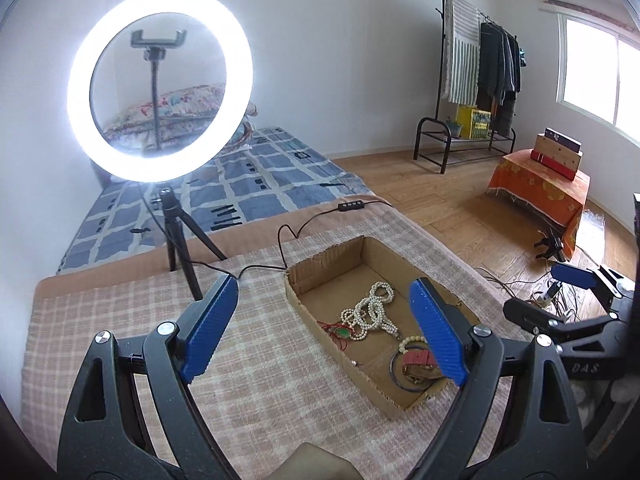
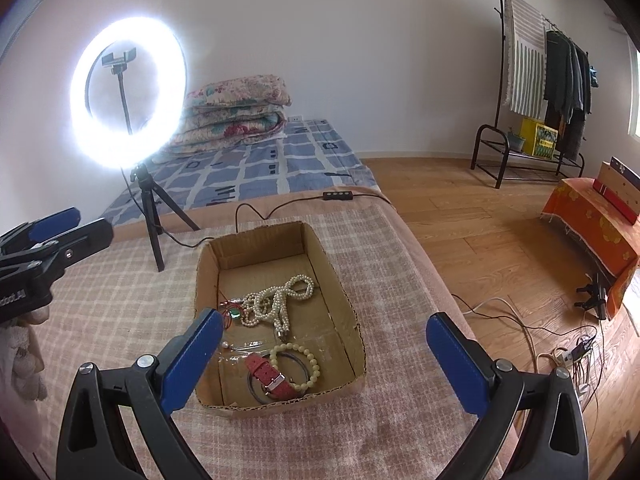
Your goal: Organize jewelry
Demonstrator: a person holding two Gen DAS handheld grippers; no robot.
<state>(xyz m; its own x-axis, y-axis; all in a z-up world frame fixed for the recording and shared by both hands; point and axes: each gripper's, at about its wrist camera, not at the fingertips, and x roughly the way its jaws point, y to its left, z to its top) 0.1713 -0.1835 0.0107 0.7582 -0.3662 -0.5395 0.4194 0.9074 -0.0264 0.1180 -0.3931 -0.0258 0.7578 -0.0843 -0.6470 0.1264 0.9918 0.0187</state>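
Jewelry is gathered in an open cardboard box (image 1: 360,264) that rests on a desk covered by a pink checked cloth (image 1: 260,380). In the left wrist view, a coiled pearl necklace (image 1: 370,312) is seen in the middle of the box, with a small green pendant on red cord (image 1: 342,332) just beside it and a red watch strap (image 1: 418,362) lying over a dark bangle (image 1: 400,376) at the near end. The left gripper (image 1: 324,328) is held above the box's near left side with its blue pads spread wide and nothing between them. A lit ring light (image 1: 160,84) on a small tripod stands behind the box, probably to illuminate the work. In the right wrist view, the same box (image 2: 344,292) is seen from the other side, with the pearls (image 2: 280,300), the red strap (image 2: 266,376) and a cream bead bracelet (image 2: 308,364) all inside it. The right gripper (image 2: 326,350) is likewise held wide open and empty above the box's near end, tilted downward. No loose jewelry is seen on the cloth, so the sorting looks largely finished.
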